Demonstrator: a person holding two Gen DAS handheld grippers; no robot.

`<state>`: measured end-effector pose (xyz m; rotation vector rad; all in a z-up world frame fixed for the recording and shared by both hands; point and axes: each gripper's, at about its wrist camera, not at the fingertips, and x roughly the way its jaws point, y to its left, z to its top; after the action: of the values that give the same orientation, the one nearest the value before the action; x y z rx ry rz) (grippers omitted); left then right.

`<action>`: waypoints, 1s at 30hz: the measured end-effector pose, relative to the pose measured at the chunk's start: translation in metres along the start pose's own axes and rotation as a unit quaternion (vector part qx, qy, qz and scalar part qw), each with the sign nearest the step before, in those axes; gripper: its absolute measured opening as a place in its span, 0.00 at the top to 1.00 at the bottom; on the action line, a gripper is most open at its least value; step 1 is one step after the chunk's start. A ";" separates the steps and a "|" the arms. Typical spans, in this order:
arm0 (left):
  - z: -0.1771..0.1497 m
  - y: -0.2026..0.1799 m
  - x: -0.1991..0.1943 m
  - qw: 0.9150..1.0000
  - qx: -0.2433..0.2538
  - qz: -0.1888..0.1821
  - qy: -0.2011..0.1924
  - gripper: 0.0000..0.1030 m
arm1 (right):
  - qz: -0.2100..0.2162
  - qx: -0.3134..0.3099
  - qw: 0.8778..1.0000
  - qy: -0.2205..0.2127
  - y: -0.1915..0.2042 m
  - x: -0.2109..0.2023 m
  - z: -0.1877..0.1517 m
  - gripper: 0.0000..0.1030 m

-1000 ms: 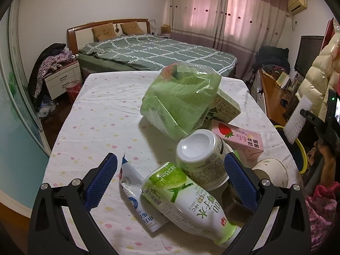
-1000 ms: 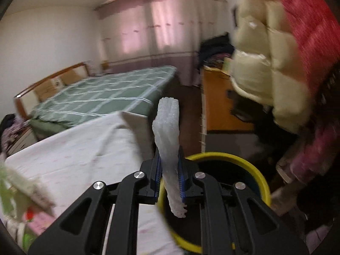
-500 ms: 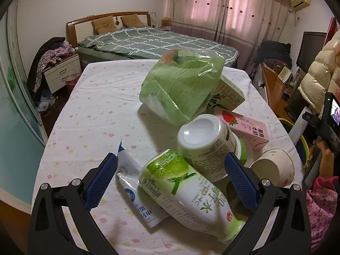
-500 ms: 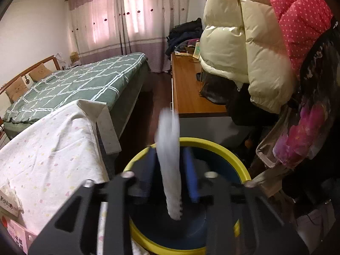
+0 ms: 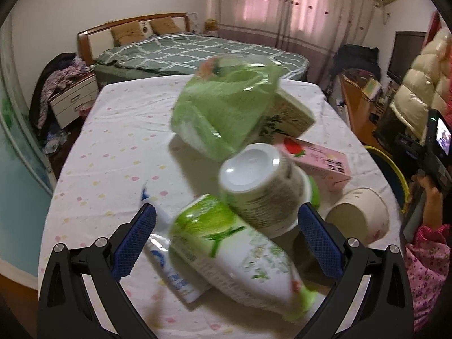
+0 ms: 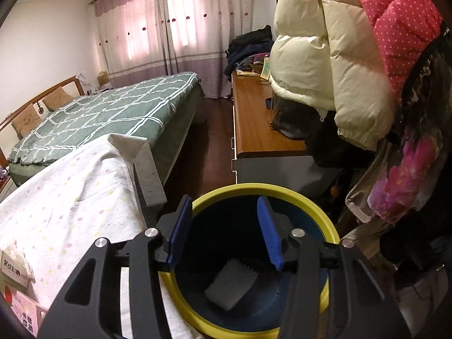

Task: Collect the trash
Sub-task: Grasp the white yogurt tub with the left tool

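Where a second ago sat farther off, now crowds between the wide-open blue pads of the left claw (image 5: 224, 236): green-and-white bottle (image 5: 237, 257) lying on its side, touching neither pad, nothing gripped. Just behind it, tipped white tub (image 5: 262, 186); to its left, flat blue-and-white wrapper (image 5: 169, 268). Farther ahead, green plastic bag (image 5: 226, 113) and pink strawberry carton (image 5: 319, 158); to the right, paper cup (image 5: 361, 217) on its side, all on the dotted tablecloth (image 5: 121, 141).

From the right wrist: right claw (image 6: 226, 231) about half open and empty, jaws just been opening. Previously clamped upright between the pads, white foam piece (image 6: 231, 285) now lies below them on the bottom of the yellow-rimmed blue bin (image 6: 268, 190).
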<state>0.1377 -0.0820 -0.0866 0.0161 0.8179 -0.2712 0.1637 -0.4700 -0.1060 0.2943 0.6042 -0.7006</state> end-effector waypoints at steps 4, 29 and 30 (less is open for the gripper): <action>0.003 -0.020 -0.004 0.999 0.022 -0.035 0.000 0.04 | 0.005 0.000 1.000 -0.001 0.000 0.000 0.000 0.54; 0.027 -0.021 0.034 0.999 0.004 -0.008 0.040 0.11 | 0.034 0.001 0.999 -0.004 0.002 -0.003 -0.001 0.49; 0.029 -0.019 0.038 0.999 0.001 -0.011 0.043 0.11 | 0.034 0.000 0.999 -0.004 0.002 -0.002 -0.001 0.49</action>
<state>0.1785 -0.1130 -0.0929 0.0216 0.9028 -0.2930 0.1632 -0.4668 -0.1052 0.3111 0.5837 -0.6357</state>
